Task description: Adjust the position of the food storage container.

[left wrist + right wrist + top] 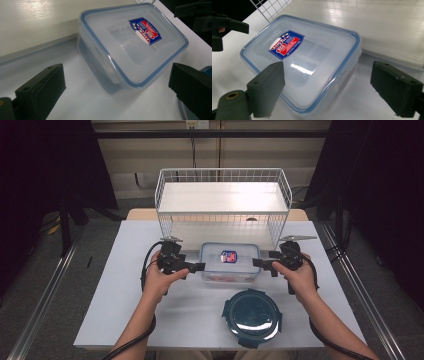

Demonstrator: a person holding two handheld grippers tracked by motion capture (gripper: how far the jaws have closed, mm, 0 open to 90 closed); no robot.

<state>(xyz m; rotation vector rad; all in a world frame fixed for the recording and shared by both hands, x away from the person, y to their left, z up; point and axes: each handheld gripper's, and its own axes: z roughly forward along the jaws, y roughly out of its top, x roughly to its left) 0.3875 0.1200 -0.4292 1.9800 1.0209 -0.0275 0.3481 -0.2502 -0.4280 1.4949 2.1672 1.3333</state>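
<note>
clear lidded box, flat, mid-table

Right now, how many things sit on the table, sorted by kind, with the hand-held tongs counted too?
Clear rectangular lidded containers: 1, the clear container with a blue seal
Round dark teal lidded containers: 1, the round container
White wire racks: 1, the wire rack
Tongs: 2, the left tongs and the right tongs, both open beside the clear container
Total: 5

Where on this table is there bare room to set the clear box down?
Free: the table's near-left stretch, left of the round dark lid, and the left edge beside the wire rack. Crowded: the middle, where the clear box sits between both tongs, rack behind, lid in front.
</note>
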